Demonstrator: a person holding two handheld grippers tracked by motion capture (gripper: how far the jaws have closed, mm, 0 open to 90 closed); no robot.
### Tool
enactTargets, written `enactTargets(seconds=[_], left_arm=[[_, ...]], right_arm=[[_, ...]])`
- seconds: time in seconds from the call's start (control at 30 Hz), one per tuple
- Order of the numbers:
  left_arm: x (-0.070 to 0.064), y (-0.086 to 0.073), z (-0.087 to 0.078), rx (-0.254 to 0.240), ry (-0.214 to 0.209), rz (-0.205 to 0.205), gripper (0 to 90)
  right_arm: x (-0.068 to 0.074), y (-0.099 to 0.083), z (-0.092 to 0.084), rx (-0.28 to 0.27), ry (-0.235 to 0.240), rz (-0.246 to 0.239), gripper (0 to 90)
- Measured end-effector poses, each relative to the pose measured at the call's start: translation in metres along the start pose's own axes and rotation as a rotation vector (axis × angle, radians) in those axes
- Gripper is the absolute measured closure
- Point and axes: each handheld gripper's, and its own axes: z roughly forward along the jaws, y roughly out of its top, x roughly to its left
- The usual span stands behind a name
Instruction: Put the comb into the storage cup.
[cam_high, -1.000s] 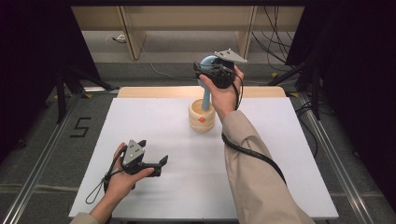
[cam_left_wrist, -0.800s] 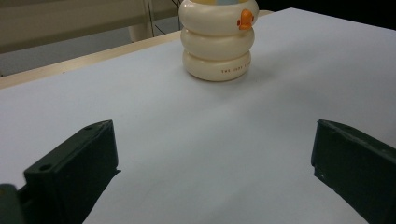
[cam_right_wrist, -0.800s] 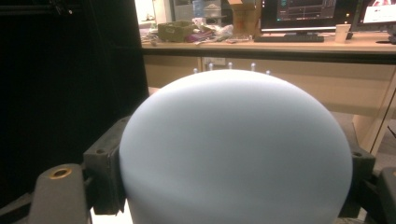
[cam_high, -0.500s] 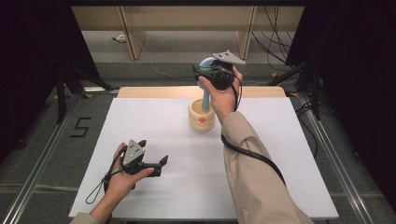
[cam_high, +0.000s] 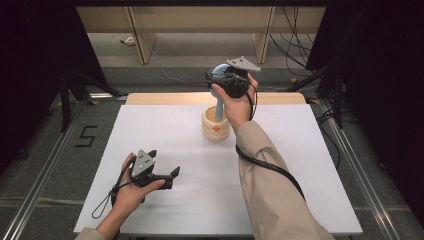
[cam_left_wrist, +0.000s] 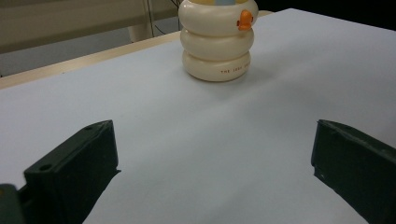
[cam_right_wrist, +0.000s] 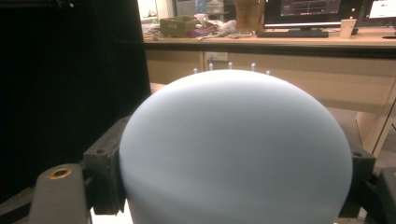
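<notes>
While clamping the pale blue knob (cam_high: 218, 69) from both sides, hangs straight above the cream holder (cam_high: 210, 120) — right gripper (cam_high: 216, 80), pointed level and away from the person, grey plate on top. Seen along its own jaws: black pads pressed on the knob's two flanks, spread wide around the round dome. Wrapped round that gripper's body, the right hand (cam_high: 235, 102), fingers clenched on it, sleeve running back toward the near edge, cable looping beside the forearm.

Below the knob, a blue stem (cam_high: 219, 107), upright, lower end down inside the holder's mouth. Cannot tell whether touching the bottom in there.

As for the holder itself: three stacked rounded rings, small orange spot (cam_high: 215, 128) on the side facing the person, fine lettering on the lowest ring, too small to read. Stands on the white sheet (cam_high: 310, 175), toward the far edge and about midway across.

Well apart from the holder, nearer the person and off to the left: left gripper (cam_high: 165, 162), resting low on the sheet in the left hand (cam_high: 129, 192). Jaws spread and grasping nothing — bare sheet between them, aimed roughly at the holder, as the left gripper view shows. Fingers of that hand curled round the gripper's body, cable trailing toward the near left corner.

Beyond the holder, a strip of bare wood (cam_high: 165, 98) along the far edge.
</notes>
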Motion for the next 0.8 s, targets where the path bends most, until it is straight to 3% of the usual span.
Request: enactTargets(seconds=[0.8], left_arm=[[-0.001,0.0,0.001,0.0,-0.003,-0.002,0.2]], right_arm=[[-0.001,-0.016,0.009,0.021,-0.004,-0.001,20.9]])
